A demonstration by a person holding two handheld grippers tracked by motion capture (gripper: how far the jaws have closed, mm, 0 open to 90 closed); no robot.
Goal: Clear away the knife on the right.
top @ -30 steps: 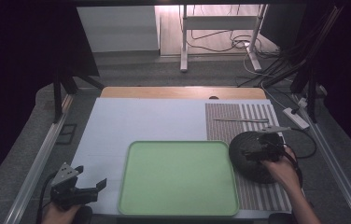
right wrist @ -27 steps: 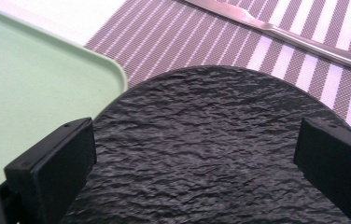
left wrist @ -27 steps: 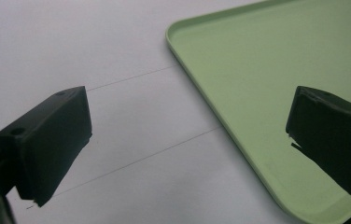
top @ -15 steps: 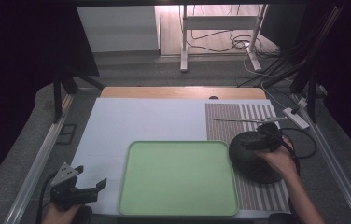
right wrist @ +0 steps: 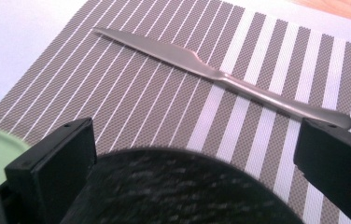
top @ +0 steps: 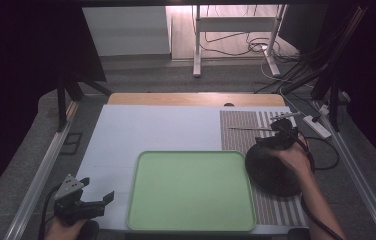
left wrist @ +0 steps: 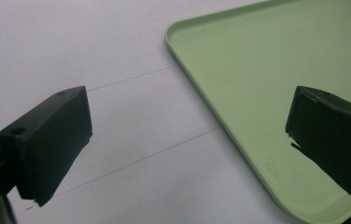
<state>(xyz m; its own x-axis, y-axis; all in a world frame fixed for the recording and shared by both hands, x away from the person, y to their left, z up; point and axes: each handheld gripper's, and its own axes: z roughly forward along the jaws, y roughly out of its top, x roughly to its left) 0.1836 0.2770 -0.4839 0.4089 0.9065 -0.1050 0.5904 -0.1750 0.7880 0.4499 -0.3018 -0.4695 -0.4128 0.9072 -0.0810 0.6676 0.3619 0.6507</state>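
Left gripper [top: 96, 200] is seen at 7 o'clock of the table in the high view, held low over the white mat [top: 151, 130], just beside the near-left corner of the tray. Its jaws are spread wide and nothing is held between them; in the left gripper view white mat [left wrist: 131, 107] and the tray's edge are framed between the two black jaws.

Green tray [top: 191, 190] is laid at 6 o'clock, flat on the white mat, nothing in it. In the left gripper view the tray [left wrist: 257, 70] is seen at 1 o'clock, its rounded corner pointing toward 11 o'clock.

Striped placemat [top: 241, 130] is laid at 3 o'clock of the table, just beside the tray's right edge. Black plate [top: 271, 172] is set on the placemat, its left rim touching or slightly overlapping the tray's right rim; which one cannot be told.

Right gripper [top: 283, 131] is held over the far edge of the plate by the right hand [top: 293, 157]. Its jaws are wide open and nothing is gripped; in the right gripper view the plate [right wrist: 183, 191] is seen at 6 o'clock between the jaws, apart from both.

Knife [right wrist: 220, 74] is laid flat on the placemat [right wrist: 131, 102] beyond the plate, at 12 o'clock in the right gripper view, blade toward 10 o'clock, handle toward 3 o'clock. In the high view the knife [top: 248, 129] is seen just left of the right gripper.
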